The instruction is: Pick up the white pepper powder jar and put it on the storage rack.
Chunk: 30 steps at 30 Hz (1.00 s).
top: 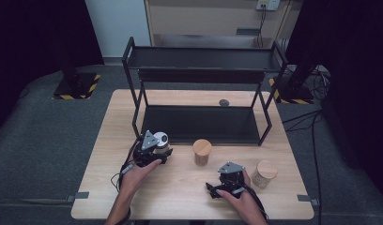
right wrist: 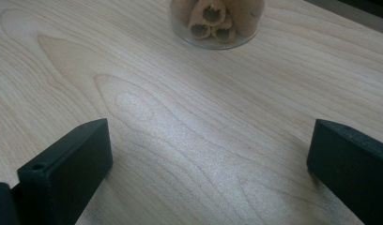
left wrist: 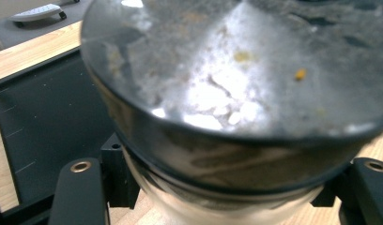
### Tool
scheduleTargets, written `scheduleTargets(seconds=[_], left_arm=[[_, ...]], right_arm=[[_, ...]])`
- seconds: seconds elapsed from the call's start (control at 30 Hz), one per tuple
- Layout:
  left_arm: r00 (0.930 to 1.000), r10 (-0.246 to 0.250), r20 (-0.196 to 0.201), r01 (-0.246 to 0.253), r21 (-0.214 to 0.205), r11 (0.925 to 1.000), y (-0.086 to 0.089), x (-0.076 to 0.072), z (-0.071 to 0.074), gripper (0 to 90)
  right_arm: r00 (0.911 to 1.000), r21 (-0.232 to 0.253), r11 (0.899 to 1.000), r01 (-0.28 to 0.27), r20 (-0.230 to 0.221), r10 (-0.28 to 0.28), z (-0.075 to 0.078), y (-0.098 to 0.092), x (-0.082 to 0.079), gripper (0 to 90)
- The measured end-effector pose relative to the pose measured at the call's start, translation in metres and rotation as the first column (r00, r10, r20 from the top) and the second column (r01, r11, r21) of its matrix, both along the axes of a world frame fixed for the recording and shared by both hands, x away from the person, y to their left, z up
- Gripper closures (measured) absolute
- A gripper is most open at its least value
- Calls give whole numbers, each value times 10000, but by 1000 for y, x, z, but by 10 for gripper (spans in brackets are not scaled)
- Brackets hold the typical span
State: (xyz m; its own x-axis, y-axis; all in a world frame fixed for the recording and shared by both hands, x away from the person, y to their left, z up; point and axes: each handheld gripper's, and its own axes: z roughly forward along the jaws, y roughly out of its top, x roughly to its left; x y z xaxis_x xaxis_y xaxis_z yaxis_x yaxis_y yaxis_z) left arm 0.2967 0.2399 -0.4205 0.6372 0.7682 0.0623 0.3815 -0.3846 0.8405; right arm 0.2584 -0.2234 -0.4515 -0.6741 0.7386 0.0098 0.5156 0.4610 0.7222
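Note:
My left gripper (top: 157, 149) is shut on a glass jar with a shiny round lid (top: 161, 139), at the table's left just in front of the black rack. In the left gripper view the jar (left wrist: 236, 93) looms close, its glass body pinched between the two black jaws of my left gripper (left wrist: 225, 190). My right gripper (top: 228, 176) rests low at the front right with its jaws wide apart. In the right gripper view, bare wood lies between the jaws of my right gripper (right wrist: 210, 173). A glass jar of brown rolls (right wrist: 213, 18) stands ahead of them.
A black two-tier rack (top: 199, 124) stands at the back of the wooden table (top: 180, 187). A wooden-lidded jar (top: 202, 151) stands mid-table, another (top: 264, 173) just right of my right hand. A small dark disc (top: 224, 102) lies behind the rack's lower shelf.

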Motion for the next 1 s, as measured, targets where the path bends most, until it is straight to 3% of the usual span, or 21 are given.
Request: scheduleTargets(seconds=[1.0], left_arm=[[9997,-128,199,127,24,9999,-18,28,6,288]], right_arm=[[10000,5,10000,4,-5,-4,0,0,0,4]])
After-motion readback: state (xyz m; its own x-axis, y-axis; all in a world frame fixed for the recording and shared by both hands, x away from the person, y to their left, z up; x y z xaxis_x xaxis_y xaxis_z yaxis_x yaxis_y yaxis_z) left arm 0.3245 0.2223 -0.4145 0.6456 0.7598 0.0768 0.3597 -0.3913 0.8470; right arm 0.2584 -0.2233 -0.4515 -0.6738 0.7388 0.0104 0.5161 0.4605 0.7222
